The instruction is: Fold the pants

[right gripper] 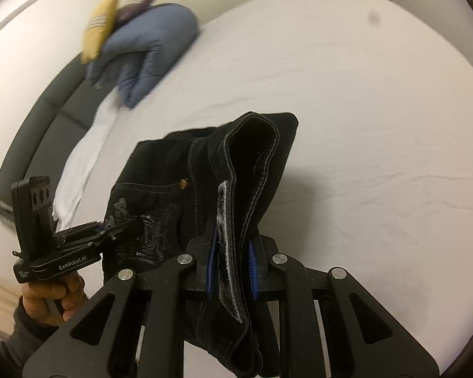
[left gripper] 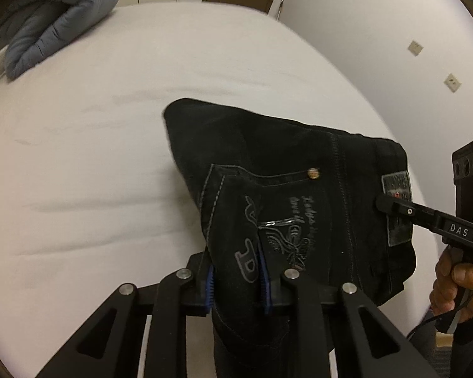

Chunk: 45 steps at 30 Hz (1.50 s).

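Note:
Black denim pants (left gripper: 283, 163) with a stitched back pocket and a brass rivet hang lifted above the white bed (left gripper: 94, 163). My left gripper (left gripper: 236, 278) is shut on the pocket area, with fabric pinched between its blue pads. My right gripper (right gripper: 231, 261) is shut on the thick waistband edge of the pants (right gripper: 160, 163). In the left wrist view the right gripper (left gripper: 383, 203) bites the waistband at the grey label, with a hand (left gripper: 457, 283) on its handle. The right wrist view shows the left gripper (right gripper: 126, 225) clamped on the pocket. The pant legs are hidden below the grippers.
A rolled grey-blue blanket (left gripper: 60, 15) lies at the bed's far corner, with a yellow cushion (right gripper: 99, 25) and a purple one behind it. A white cloth (right gripper: 85, 157) trails along the dark padded headboard (right gripper: 41, 119). A wall with sockets (left gripper: 414, 47) borders the right side.

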Available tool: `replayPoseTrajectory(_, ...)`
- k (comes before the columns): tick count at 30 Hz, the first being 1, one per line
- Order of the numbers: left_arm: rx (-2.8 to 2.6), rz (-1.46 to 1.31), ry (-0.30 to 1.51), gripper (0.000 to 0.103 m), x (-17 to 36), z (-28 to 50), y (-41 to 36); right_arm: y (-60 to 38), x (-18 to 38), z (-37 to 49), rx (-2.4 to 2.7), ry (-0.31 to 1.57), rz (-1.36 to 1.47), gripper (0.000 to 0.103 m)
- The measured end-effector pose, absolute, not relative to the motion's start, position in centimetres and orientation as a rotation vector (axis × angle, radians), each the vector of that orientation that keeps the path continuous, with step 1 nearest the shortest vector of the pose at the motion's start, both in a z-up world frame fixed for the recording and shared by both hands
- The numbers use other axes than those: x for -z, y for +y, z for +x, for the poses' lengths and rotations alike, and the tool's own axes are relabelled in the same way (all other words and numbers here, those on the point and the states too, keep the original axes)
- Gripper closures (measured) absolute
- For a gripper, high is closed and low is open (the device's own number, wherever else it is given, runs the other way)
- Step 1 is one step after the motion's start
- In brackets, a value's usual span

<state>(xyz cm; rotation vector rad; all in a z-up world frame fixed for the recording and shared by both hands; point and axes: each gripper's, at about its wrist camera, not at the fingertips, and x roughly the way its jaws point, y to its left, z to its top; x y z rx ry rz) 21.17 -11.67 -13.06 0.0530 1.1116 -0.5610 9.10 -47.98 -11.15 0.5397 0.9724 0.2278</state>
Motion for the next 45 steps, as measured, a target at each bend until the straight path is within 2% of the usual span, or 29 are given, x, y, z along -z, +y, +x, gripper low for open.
replayPoseTrajectory(1,0.55,0.072,1.135,0.075,14.3,21.7,-12.3,-48.6,12.4,9.8,-0.217,0.995,0.546,0.087)
replayPoseTrajectory(3,0.537,0.093,1.158,0.063,16.5,22.3,-13.1,-50.0,15.5,11.2,-0.162,1.053,0.56,0.082)
replayPoseTrajectory(5,0.515,0.084,1.16,0.046,17.7,22.4,-13.1,-51.4,18.4,11.7,-0.148,1.08,0.607,0.078)
replayPoseTrajectory(8,0.507,0.015,1.142,0.037,18.1,22.2,-11.9,-53.0,19.7,11.2,-0.202,1.015,0.722,0.072)
replayPoseTrajectory(9,0.514,0.007,1.139,0.037,18.1,22.0,-11.3,-53.3,19.6,10.9,-0.203,1.004,0.734,0.065)
replayPoseTrajectory(10,0.515,0.01,1.131,0.037,17.9,21.5,-11.1,-53.5,19.3,10.6,-0.188,0.992,0.729,0.059)
replayPoseTrajectory(12,0.505,0.028,1.091,0.037,16.8,20.4,-10.9,-54.1,18.0,9.7,-0.131,0.964,0.707,0.055)
replayPoseTrajectory(15,0.477,0.06,0.978,0.032,14.0,17.6,-10.2,-54.3,14.5,7.8,-0.069,0.874,0.686,0.054)
replayPoseTrajectory(17,0.439,0.101,0.852,0.013,11.3,14.4,-10.2,-54.4,10.6,5.2,-0.01,0.77,0.601,0.051)
replayPoseTrajectory(19,0.382,0.156,0.656,0.0,7.2,10.4,-9.4,-52.4,6.2,2.1,0.055,0.658,0.463,0.051)
replayPoseTrajectory(20,0.337,0.177,0.55,0.0,5.1,8.2,-8.6,-51.8,4.1,0.5,0.077,0.596,0.4,0.05)
replayPoseTrajectory(21,0.314,0.185,0.502,0.0,4.1,8.0,-8.4,-50.5,1.5,-1.3,0.11,0.512,0.327,0.042)
replayPoseTrajectory(22,0.285,0.194,0.437,0.0,2.2,6.7,-8.5,-49.2,-1.1,-3.7,0.146,0.406,0.254,0.021)
replayPoseTrajectory(24,0.242,0.198,0.359,0.0,-1.7,6.5,-7.6,-47.0,-5.1,-7.4,0.222,0.217,0.167,0.0)
replayPoseTrajectory(26,0.166,0.201,0.244,0.0,-4.9,3.0,-7.0,-44.7,-8.4,-11.7,0.266,0.011,0.08,0.0)
replayPoseTrajectory(28,0.108,0.181,0.179,0.0,-7.4,0.3,-4.9,-42.5,-10.9,-14.2,0.294,-0.068,-0.001,0.0)
replayPoseTrajectory(32,0.102,0.082,0.094,0.0,-11.5,-4.2,-2.2,-40.5,-14.5,-17.3,0.253,0.004,-0.027,0.0)
replayPoseTrajectory(36,0.173,-0.02,0.105,0.0,-14.4,-5.8,0.4,-39.4,-16.2,-20.9,0.265,-0.055,-0.017,0.0)
replayPoseTrajectory(41,0.268,-0.06,0.171,0.0,-15.6,-6.4,1.6,-38.0,-17.4,-23.2,0.215,0.028,0.015,0.0)
replayPoseTrajectory(45,0.215,0.03,0.18,0.0,-15.5,-7.5,0.7,-35.7,-17.1,-24.8,0.165,0.097,0.077,0.0)
